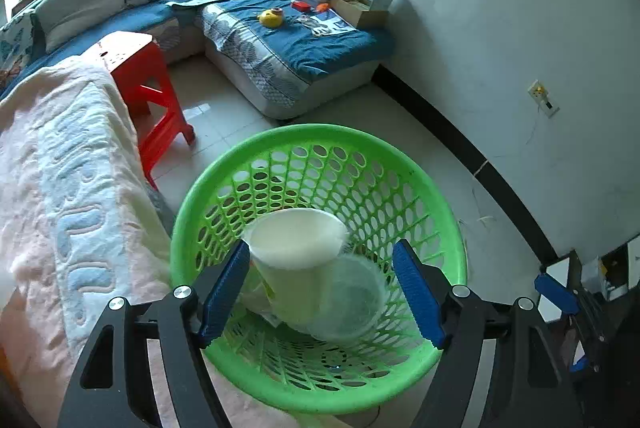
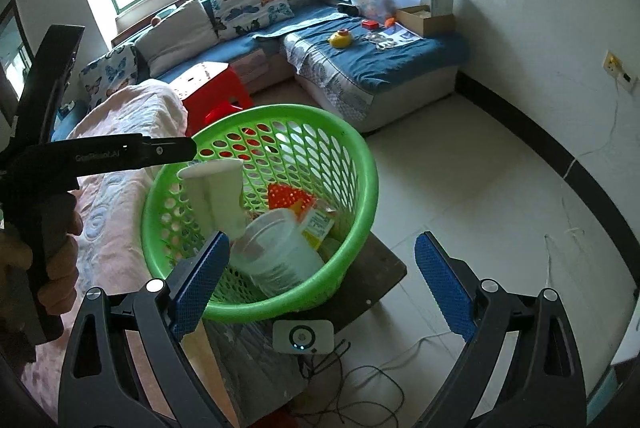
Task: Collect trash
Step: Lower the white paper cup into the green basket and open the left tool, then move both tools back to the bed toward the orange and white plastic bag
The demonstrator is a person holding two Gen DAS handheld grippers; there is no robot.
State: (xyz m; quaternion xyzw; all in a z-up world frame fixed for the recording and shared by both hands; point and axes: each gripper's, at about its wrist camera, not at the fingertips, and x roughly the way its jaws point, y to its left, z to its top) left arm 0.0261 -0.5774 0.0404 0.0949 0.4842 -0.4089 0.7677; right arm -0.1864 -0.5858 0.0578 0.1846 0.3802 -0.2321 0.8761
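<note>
A green plastic basket (image 1: pixel 320 135) stands under both grippers on a small dark table (image 2: pixel 380 268). A white paper cup (image 1: pixel 298 248) hangs upright over it, between the blue pads of my left gripper (image 1: pixel 322 256). Its rim is at the left pad and well apart from the right pad, so the jaws stand open. In the right wrist view the cup (image 2: pixel 218 195) is inside the basket's (image 2: pixel 360 163) mouth. A clear plastic tub (image 2: pixel 276 252) and a yellow carton (image 2: pixel 318 226) lie in the basket. My right gripper (image 2: pixel 322 244) is open, with nothing between its fingers.
A bed with a pink blanket (image 1: pixel 60 187) runs along the basket's left side. A red plastic stool (image 1: pixel 148 83) stands behind it, before a blue sofa (image 1: pixel 304 39) with toys and boxes. A white device (image 2: pixel 302 336) and cables lie on the tiled floor.
</note>
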